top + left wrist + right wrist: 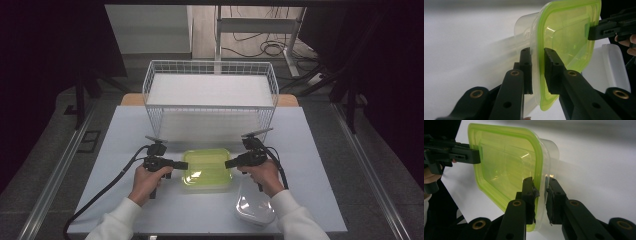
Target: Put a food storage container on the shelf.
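A clear food container with a lime-green lid [206,168] sits in the middle of the pale table [310,150]. My left gripper [184,165] comes at it from the left and my right gripper [227,163] from the right. In the left gripper view the black jaws [537,51] straddle the green lid's rim [564,32], pads against both sides. In the right gripper view the jaws [540,180] clamp the opposite rim of the lid [504,162], and one pad looks torn. Each gripper view also shows the other gripper's tip on the far edge.
A white wire basket [210,90] with a white liner stands behind the container at the table's far side. A second clear lidded container [255,205] lies near the front edge under the right forearm, seen also in the left gripper view [609,65].
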Demonstrator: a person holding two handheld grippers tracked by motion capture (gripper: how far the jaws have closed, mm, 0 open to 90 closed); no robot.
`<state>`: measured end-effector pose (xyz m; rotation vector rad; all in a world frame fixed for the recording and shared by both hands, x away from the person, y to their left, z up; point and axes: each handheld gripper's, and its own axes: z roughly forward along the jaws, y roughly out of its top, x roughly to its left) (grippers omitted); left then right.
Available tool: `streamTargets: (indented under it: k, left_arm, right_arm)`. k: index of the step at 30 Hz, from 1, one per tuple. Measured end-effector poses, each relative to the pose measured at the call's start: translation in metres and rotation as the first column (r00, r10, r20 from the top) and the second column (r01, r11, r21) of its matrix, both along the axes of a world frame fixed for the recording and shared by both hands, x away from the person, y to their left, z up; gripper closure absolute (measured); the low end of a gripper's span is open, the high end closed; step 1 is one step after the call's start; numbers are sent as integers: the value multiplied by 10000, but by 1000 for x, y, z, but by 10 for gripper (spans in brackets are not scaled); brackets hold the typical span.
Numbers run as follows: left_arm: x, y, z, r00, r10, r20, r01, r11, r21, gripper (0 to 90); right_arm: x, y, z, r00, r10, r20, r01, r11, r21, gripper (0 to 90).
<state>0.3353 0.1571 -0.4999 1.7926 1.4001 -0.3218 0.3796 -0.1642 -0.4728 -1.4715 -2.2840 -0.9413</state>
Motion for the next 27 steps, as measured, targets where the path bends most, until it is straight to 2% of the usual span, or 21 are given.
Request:
streamTargets:
  k: [2, 7, 10, 12, 15, 18, 19, 20, 22, 24, 25, 26, 27]
  left_arm:
    - [-2, 1, 3, 9999, 27, 140, -26, 9999, -102, 779]
    - [-5, 3, 13, 9987, 136, 485, -119, 9993, -351, 782]
    - [-8, 5, 20, 9962, 206, 848, -180, 9993, -315, 785]
    - [-12, 6, 26, 9927, 298, 1168, -252, 9989, -406, 786]
    - [-14, 7, 30, 9910, 315, 1304, -245, 9982, -552, 786]
    - [-18, 9, 37, 9870, 288, 1583, -191, 9979, -625, 786]
    - [-20, 10, 39, 9847, 311, 1713, -213, 9980, -588, 786]
    - [-22, 10, 42, 9820, 324, 1863, -231, 9984, -517, 786]
    - [-24, 9, 46, 9775, 366, 2079, -281, 9986, -437, 787]
    - [-26, 10, 52, 9719, 351, 2327, -250, 9986, -464, 786]
    - [-26, 10, 52, 9719, 351, 2327, -250, 9986, -464, 786]
    - [-27, 9, 54, 9697, 366, 2417, -257, 9985, -483, 786]
    - [-28, 9, 56, 9674, 335, 2512, -230, 9987, -448, 786]
  right_arm:
    - [0, -1, 2, 10000, -59, 16, 58, 9999, 110, 781]
    - [-3, -4, 9, 9992, -15, 406, -2, 9991, 420, 783]
    - [-7, -2, 13, 9969, 106, 782, -139, 9990, 425, 782]
    - [-11, -2, 18, 9925, 195, 1208, -250, 9987, 440, 782]
    - [-13, -2, 23, 9891, 203, 1460, -287, 9980, 555, 782]
    - [-18, -2, 32, 9821, 293, 1862, -416, 9972, 624, 782]
    - [-18, -2, 32, 9821, 293, 1862, -416, 9972, 624, 782]
    - [-21, -1, 37, 9767, 296, 2125, -436, 9972, 614, 782]
    - [-22, 0, 39, 9751, 292, 2198, -438, 9971, 622, 782]
    - [-25, -1, 44, 9684, 271, 2479, -463, 9963, 720, 783]
    - [-25, -1, 44, 9684, 271, 2479, -463, 9963, 720, 783]
    - [-27, -2, 47, 9647, 238, 2621, -465, 9957, 806, 783]
    - [-27, -2, 47, 9647, 238, 2621, -465, 9957, 806, 783]
